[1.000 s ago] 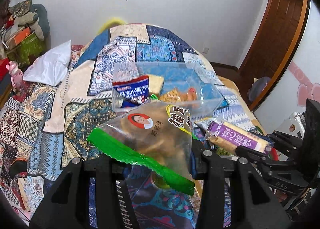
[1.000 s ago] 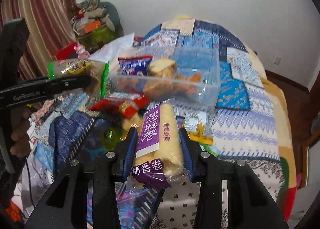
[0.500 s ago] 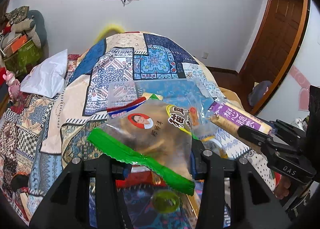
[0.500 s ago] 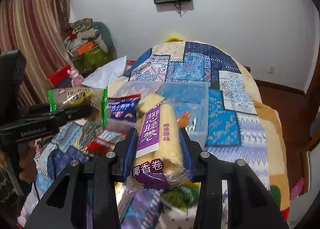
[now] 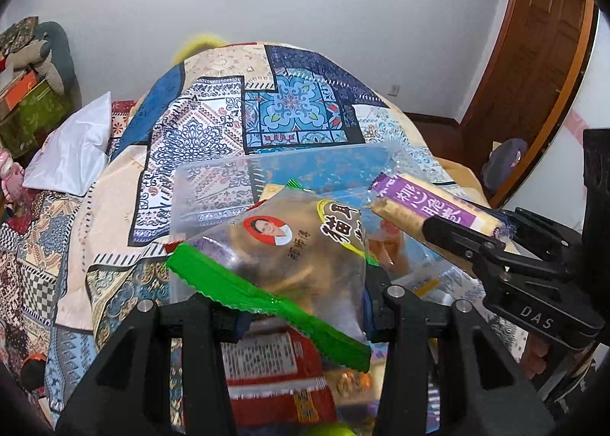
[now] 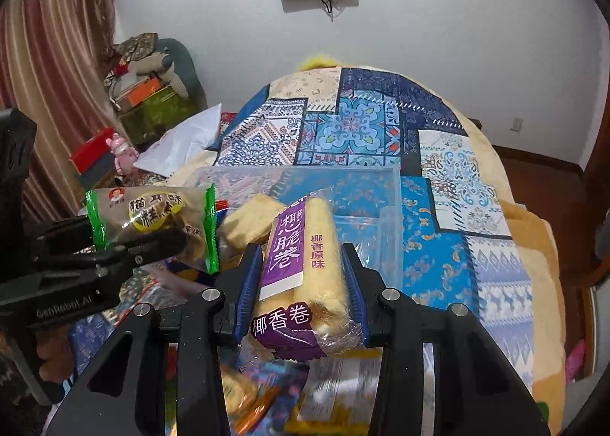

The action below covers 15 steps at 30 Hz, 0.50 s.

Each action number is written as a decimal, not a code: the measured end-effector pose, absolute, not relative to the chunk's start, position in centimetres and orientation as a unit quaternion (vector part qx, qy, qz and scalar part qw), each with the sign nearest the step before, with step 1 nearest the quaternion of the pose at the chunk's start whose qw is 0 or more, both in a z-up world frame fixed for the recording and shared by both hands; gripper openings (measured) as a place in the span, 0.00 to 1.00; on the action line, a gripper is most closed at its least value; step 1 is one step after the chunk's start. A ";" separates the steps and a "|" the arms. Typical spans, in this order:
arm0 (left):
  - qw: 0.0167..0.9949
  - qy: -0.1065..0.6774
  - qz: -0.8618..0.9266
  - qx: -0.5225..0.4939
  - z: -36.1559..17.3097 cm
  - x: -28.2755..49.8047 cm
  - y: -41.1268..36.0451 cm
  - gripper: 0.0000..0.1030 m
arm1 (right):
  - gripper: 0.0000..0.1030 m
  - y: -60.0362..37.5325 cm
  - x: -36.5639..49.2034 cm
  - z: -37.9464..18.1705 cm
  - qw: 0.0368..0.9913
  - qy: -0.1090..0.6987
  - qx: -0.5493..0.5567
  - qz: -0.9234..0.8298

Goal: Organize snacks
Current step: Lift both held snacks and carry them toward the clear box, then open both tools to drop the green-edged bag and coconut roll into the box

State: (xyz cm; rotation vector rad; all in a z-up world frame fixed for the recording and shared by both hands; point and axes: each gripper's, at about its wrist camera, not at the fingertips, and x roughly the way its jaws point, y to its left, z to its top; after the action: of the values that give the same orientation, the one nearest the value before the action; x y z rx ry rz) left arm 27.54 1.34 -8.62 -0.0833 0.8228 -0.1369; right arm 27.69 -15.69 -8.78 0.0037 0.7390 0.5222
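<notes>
Both grippers now nearer the clear bin [image 6: 389, 184]: left gripper [image 5: 301, 302] clamps green-edged snack bag [image 5: 289, 245], right gripper [image 6: 301, 283] clamps purple coconut roll pack [image 6: 301, 264], long axis pointing fwd at bin just ahead.

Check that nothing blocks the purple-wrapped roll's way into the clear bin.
Nothing visible blocks it. The right gripper holds the purple-wrapped roll in front of the clear bin, whose top is open. The far right part of the bin looks free; packets already lie at its left.
</notes>
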 end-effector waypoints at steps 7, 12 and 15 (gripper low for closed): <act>0.909 0.409 -0.063 -0.038 -10.1 29.4 1.2 0.42 | 0.37 -14.9 29.6 -10.2 0.895 0.371 -0.005 0.248; 0.904 0.420 -0.061 -0.057 -10.9 30.1 1.5 0.42 | 0.37 -14.7 30.1 -11.1 0.889 0.385 -0.008 0.248; 0.901 0.424 -0.056 -0.069 -11.1 30.2 1.8 0.43 | 0.38 -14.8 29.9 -11.3 0.886 0.393 -0.008 0.247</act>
State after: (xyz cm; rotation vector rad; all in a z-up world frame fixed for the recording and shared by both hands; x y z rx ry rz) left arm 30.20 1.76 -11.10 -0.1417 0.8770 -0.1160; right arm 29.93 -14.79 -11.31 -0.0170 0.8171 0.5147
